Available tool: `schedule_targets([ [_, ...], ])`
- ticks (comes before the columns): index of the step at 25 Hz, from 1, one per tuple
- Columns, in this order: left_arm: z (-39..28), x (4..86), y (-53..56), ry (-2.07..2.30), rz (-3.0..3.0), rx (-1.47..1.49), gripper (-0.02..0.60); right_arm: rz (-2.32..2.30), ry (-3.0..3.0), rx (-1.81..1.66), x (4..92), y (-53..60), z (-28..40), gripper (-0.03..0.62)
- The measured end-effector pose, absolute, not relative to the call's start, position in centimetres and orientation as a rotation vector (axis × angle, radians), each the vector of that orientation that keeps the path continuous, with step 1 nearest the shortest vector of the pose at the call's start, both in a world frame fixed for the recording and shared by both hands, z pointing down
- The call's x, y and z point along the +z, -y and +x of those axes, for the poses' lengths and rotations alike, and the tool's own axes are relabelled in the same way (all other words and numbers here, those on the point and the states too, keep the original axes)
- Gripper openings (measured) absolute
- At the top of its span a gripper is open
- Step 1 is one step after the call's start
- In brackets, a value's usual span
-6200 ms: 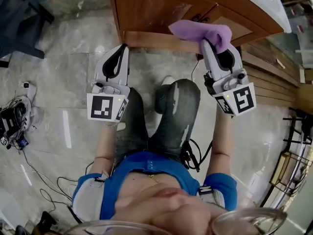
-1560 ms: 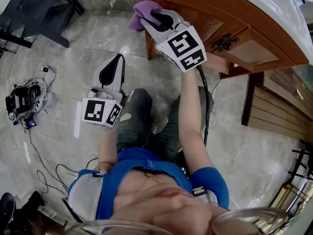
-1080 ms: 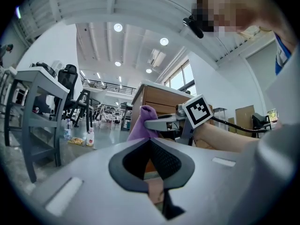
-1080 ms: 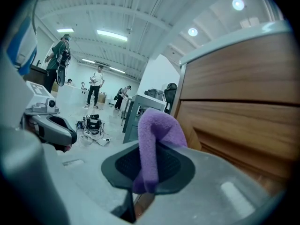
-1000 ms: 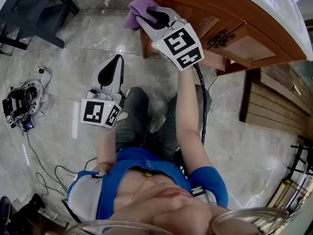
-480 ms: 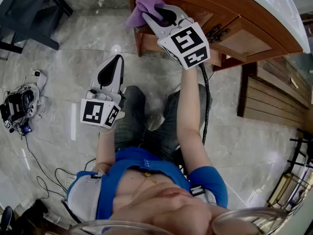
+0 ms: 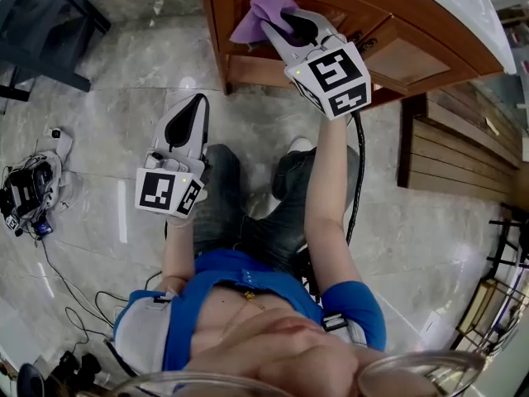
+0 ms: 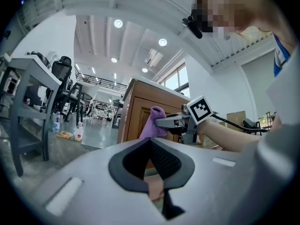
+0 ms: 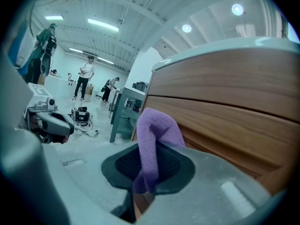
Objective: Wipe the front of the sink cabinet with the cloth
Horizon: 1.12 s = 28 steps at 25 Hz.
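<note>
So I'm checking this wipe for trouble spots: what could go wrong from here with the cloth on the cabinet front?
1. The right gripper pinches only a fold of the purple cloth; dragging it along the wood could pull it loose.
2. The cloth is bunched near the corner of the cabinet, so the hard jaw tips might scrape the wood.
3. The black cable hangs beside the person's knee and could snag.

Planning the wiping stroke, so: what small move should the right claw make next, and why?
Probably slide the right claw rightward along the cabinet front. It is shut on the purple cloth at the wood near the cabinet's left corner, so most of the front stretches to its right.
</note>
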<state>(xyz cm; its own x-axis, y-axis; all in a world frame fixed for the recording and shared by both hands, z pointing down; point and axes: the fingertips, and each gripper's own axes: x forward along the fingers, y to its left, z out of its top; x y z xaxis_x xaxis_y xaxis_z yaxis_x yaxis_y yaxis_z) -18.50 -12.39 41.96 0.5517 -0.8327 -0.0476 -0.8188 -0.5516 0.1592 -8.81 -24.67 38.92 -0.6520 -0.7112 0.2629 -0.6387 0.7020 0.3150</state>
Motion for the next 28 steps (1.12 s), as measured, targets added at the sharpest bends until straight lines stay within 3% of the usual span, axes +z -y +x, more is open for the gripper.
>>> schedule_targets([
  [28,-16.7,42.3,11.7,1.315,2.694,-0.195,-0.002,1.285,2.326,-0.264,38.8,23.0,1.6,0.057],
])
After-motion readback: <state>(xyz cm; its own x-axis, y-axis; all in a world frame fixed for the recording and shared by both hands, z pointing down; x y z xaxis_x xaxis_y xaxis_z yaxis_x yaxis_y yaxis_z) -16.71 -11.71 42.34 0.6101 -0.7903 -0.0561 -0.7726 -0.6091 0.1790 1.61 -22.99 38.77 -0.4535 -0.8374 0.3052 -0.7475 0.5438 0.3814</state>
